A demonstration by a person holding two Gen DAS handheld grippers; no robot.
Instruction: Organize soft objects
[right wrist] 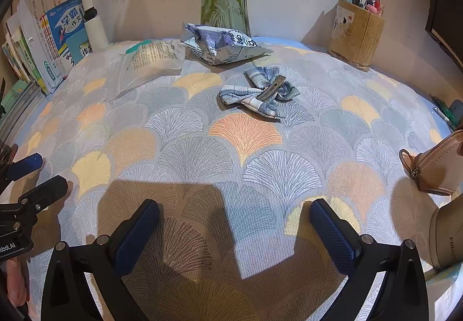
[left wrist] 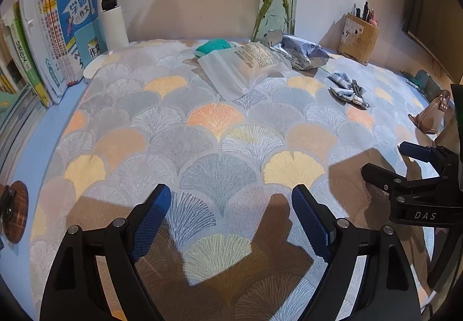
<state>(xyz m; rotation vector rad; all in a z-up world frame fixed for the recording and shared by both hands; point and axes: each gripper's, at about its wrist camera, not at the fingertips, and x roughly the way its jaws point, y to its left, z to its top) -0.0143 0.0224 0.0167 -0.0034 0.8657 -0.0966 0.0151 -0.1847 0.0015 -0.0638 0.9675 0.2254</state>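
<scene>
Left gripper (left wrist: 231, 214): jaws wide apart, holding nothing. Clear plastic packet (left wrist: 246, 67) lies well ahead of it, teal item (left wrist: 212, 46) behind, possibly cloth. Right gripper (right wrist: 234, 228): spread equally, nothing held; plaid bow clip (right wrist: 260, 93) well ahead, crumpled foil bag (right wrist: 222, 46) beyond.

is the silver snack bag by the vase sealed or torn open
Open: the silver snack bag lies crumpled on the patterned cloth, its top edge gaping and folded back.
</scene>
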